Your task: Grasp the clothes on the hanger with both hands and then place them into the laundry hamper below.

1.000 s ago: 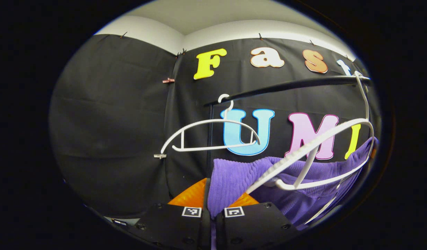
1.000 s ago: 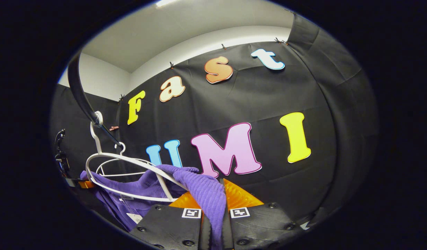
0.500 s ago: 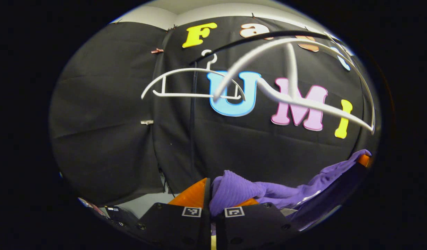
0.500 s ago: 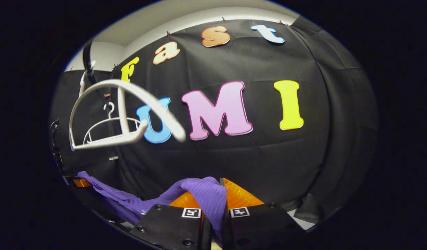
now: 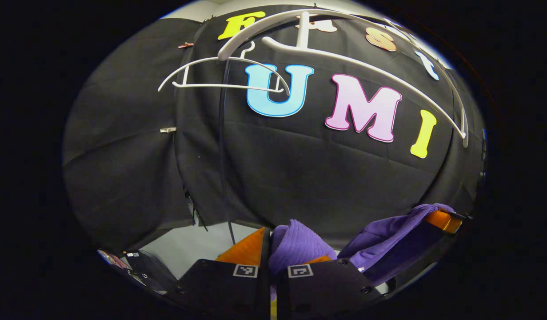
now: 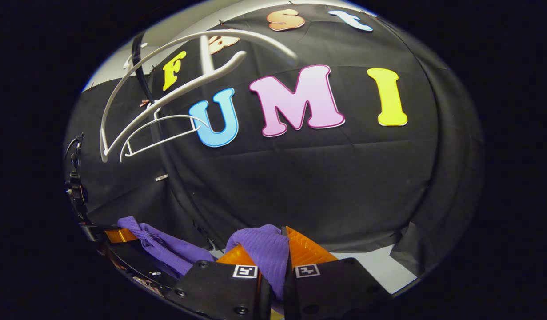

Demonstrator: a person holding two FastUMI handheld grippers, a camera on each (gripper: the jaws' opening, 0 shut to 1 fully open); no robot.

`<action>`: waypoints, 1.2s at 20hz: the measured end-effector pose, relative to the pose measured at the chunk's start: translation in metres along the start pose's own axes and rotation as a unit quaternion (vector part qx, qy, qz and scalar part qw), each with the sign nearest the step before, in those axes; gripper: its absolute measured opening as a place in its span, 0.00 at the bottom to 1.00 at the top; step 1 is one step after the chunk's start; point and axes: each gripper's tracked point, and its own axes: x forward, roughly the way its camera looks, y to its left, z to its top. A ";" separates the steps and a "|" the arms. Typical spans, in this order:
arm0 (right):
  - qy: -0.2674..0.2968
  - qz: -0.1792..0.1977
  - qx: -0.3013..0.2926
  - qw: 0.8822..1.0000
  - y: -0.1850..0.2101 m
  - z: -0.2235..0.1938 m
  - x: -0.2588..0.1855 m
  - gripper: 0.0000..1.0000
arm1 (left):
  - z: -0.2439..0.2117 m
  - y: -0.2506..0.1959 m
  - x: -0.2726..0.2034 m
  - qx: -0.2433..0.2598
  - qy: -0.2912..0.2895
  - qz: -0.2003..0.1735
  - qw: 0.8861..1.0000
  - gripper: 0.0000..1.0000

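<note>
The purple ribbed garment [image 5: 295, 244] is pinched in the left gripper [image 5: 269, 249], both fingers pressed on a bunched fold of it. In the right gripper view the same garment [image 6: 262, 249] is clamped between the fingers of the right gripper [image 6: 273, 253]. From each grip the cloth is seen running sideways toward the other tool, so its long axis is strung between the two grippers, sagging a little. The far end is seen at the other gripper's finger [image 5: 442, 221] in the left gripper view.

The white hanger [image 5: 344, 58] is seen high above, bare, clear of the cloth, with a second empty hanger [image 5: 220, 75] behind it on the rail. The garment is judged to be off the hanger already.

The laundry hamper cannot be made out here; by the task it lies below. The coming move is judged to be a level descent by both grippers together, neither nearer, with release once the cloth is over the hamper.
</note>
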 end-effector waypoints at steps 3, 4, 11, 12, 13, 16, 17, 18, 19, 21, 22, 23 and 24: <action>0.017 0.029 0.003 0.999 0.029 -0.011 0.002 0.16 | -0.007 -0.014 0.000 0.005 0.014 -0.015 1.000 0.10; 0.025 0.041 0.005 0.999 0.040 -0.015 0.001 0.16 | -0.011 -0.019 0.000 0.006 0.020 -0.022 1.000 0.10; 0.112 0.055 0.012 0.992 0.076 -0.066 0.003 0.15 | -0.051 -0.044 -0.001 0.010 0.089 -0.047 0.995 0.10; 0.126 0.052 0.023 0.990 0.078 -0.077 0.004 0.15 | -0.060 -0.048 0.000 0.008 0.106 -0.052 0.993 0.11; 0.143 0.050 0.033 0.988 0.080 -0.087 0.002 0.15 | -0.069 -0.050 0.000 0.006 0.122 -0.055 0.991 0.10; 0.196 0.034 0.046 0.979 0.083 -0.122 -0.005 0.14 | -0.094 -0.056 -0.001 -0.011 0.168 -0.068 0.983 0.10; 0.213 0.032 0.045 0.976 0.083 -0.132 -0.005 0.14 | -0.104 -0.060 0.000 -0.018 0.187 -0.074 0.979 0.10; 0.227 0.030 0.042 0.972 0.083 -0.142 -0.009 0.14 | -0.114 -0.062 -0.005 -0.024 0.207 -0.076 0.975 0.12; 0.244 0.029 0.037 0.969 0.083 -0.151 -0.014 0.14 | -0.127 -0.062 -0.008 -0.030 0.235 -0.074 0.969 0.10; 0.280 0.022 0.028 0.959 0.084 -0.171 -0.023 0.14 | -0.152 -0.064 -0.013 -0.049 0.291 -0.069 0.953 0.10; 0.291 0.018 0.034 0.956 0.083 -0.172 -0.024 0.14 | -0.166 -0.061 -0.013 -0.060 0.312 -0.061 0.946 0.10; 0.302 0.013 0.034 0.952 0.081 -0.180 -0.027 0.14 | -0.174 -0.061 -0.015 -0.077 0.327 -0.058 0.940 0.10; 0.313 0.009 0.031 0.949 0.079 -0.192 -0.029 0.14 | -0.177 -0.063 -0.015 -0.089 0.340 -0.060 0.934 0.10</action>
